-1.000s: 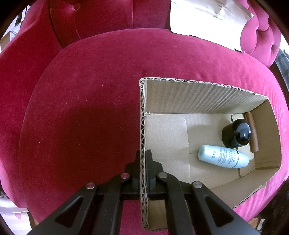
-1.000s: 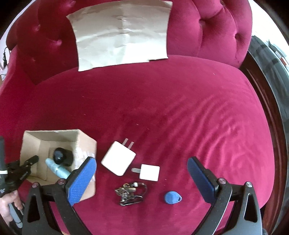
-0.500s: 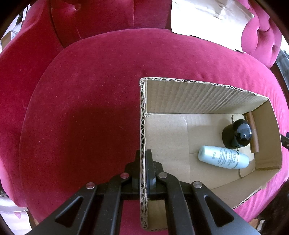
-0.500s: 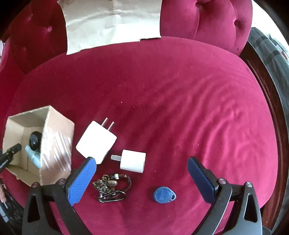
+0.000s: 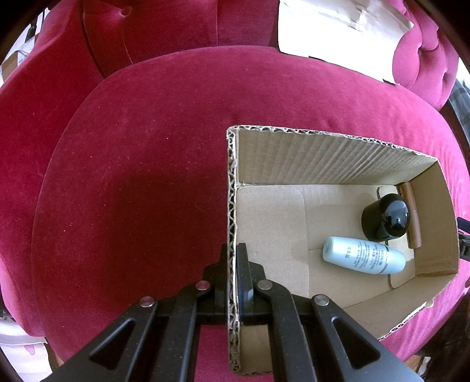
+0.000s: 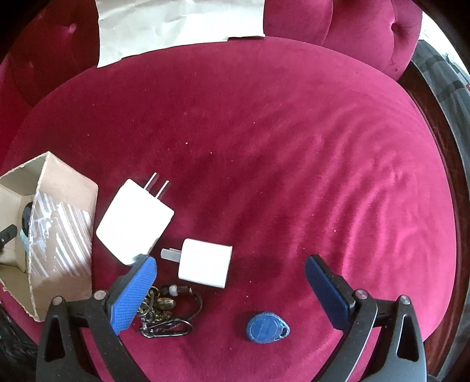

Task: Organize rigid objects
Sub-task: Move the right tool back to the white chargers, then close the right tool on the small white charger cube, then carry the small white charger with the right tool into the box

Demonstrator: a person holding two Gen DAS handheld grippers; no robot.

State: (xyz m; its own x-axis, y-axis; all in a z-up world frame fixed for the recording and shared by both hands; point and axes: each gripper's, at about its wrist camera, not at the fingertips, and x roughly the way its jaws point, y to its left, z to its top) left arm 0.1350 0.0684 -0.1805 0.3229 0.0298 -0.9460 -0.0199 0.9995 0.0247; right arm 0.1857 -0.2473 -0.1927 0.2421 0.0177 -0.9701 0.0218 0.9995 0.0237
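Left gripper (image 5: pixel 234 264): clamped on the near wall of the box (image 5: pixel 323 155).
Box contents: pale bottle (image 5: pixel 363 255) lying down, black jar (image 5: pixel 385 217), brown tube (image 5: pixel 411 216).
Cushion (image 6: pixel 264 141): large charger (image 6: pixel 135 223), small charger (image 6: pixel 205 262), keychain (image 6: pixel 167 311), blue tag (image 6: pixel 266 322).
Right gripper (image 6: pixel 230 276): wide open, holding nothing, above the small charger.

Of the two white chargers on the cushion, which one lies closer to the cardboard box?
The larger charger, with two prongs pointing away, lies nearest the cardboard box. The smaller charger lies farther right.

Crimson velvet seat (image 6: pixel 264 132), tufted backrest (image 6: pixel 367 26), pale paper sheet (image 6: pixel 176 23) against backrest, daylight.
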